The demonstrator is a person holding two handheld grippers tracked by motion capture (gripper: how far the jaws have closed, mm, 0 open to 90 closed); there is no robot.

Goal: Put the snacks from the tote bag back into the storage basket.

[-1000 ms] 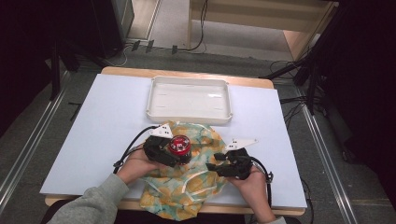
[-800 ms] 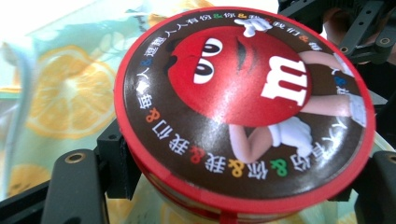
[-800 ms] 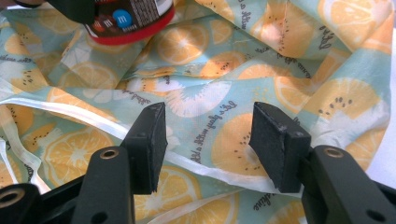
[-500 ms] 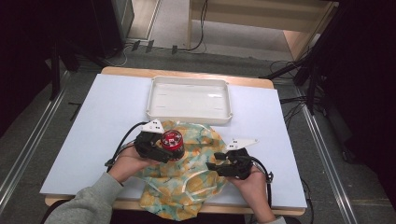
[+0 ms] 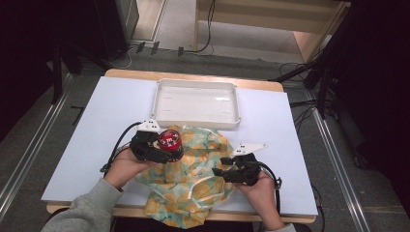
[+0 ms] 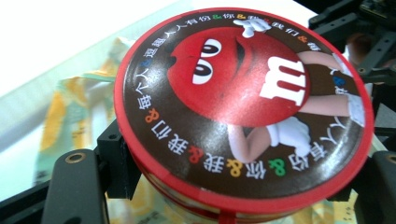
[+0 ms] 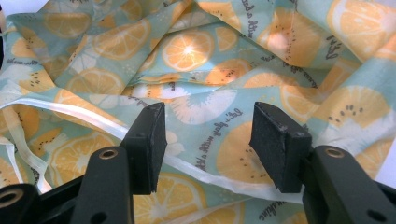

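A round red candy tin (image 5: pixel 169 139) with a cartoon lid (image 6: pixel 243 102) is held in my left gripper (image 5: pixel 164 147), whose jaws are shut on its sides above the left part of the cloth bag. The bag (image 5: pixel 193 174) is light blue with orange-slice print and a white drawstring (image 7: pixel 93 116); it lies crumpled at the table's front middle. My right gripper (image 5: pixel 226 172) (image 7: pixel 208 140) rests at the bag's right edge, open, its pads apart just over the fabric and drawstring with nothing between them.
A white rectangular tray (image 5: pixel 196 103) stands behind the bag at the back middle of the white table (image 5: pixel 96 125). Cables trail from both grippers. The bag hangs slightly over the table's front edge.
My left gripper has carried the tin to the left, away from the bag's middle. The right gripper has stayed where it was.
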